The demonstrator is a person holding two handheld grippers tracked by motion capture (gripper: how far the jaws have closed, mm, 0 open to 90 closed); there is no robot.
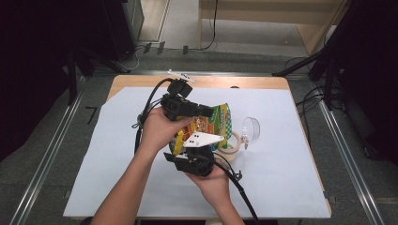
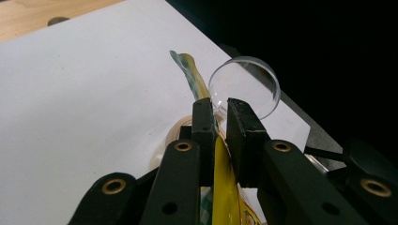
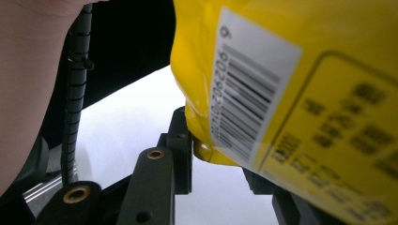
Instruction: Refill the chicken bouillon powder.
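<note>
Lab-style recording bay: white-sheeted table (image 1: pixel 117 154), metal floor rails (image 1: pixel 349 154), black stands (image 1: pixel 70 77), cables (image 1: pixel 307 101) on grey carpet.

Both forearms bare, no sleeves. Left gripper (image 1: pixel 206 111): black body, black cable trailing. Right gripper (image 1: pixel 184 149): black, bearing a pale three-cornered plate with dark screw holes, ribbed black cable. Black jaw links carry brass-coloured pivot rivets.

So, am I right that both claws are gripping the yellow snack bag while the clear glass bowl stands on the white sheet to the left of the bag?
Not quite: the clear glass bowl stands to the right of the yellow snack bag, not the left, as the high view shows. The rest holds: the left claw and the right claw both grip the bag, and the bowl stands on the white sheet.
</note>
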